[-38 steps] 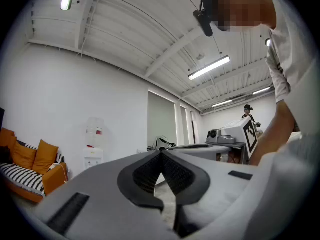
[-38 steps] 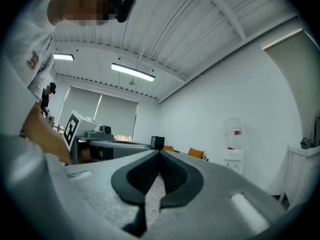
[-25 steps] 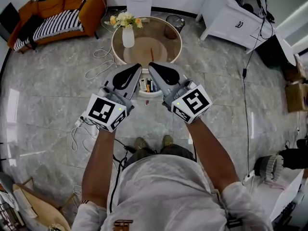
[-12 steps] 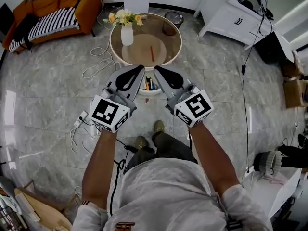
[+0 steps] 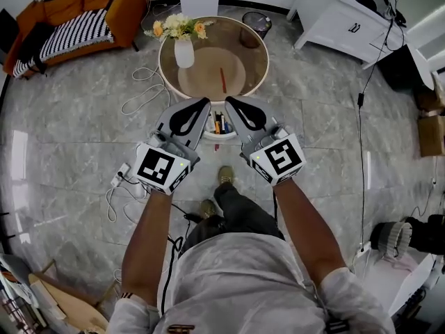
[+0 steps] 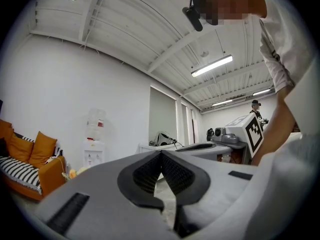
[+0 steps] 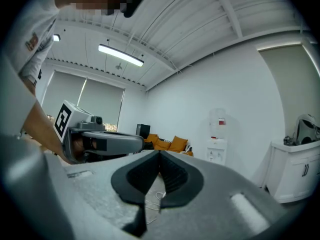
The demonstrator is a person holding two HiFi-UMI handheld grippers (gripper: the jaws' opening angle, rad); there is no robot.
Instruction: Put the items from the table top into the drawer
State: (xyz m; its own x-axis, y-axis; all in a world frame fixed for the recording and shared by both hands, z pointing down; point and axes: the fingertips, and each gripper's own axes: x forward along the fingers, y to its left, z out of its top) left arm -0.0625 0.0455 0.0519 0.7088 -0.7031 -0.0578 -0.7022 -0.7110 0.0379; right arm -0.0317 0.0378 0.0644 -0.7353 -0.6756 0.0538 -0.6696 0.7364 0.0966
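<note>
left gripper [image 5: 201, 104]: jaws together, empty | right gripper [image 5: 231, 103]: likewise (both level)

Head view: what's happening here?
A person stands at a round table, a gripper in each hand. The left gripper and right gripper are both shut and empty, side by side, flanking the open drawer, which holds a few pens. A red pen and a flower vase sit on the tabletop.

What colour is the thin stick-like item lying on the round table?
Red. The stick-like item shows best in the head view.
</note>
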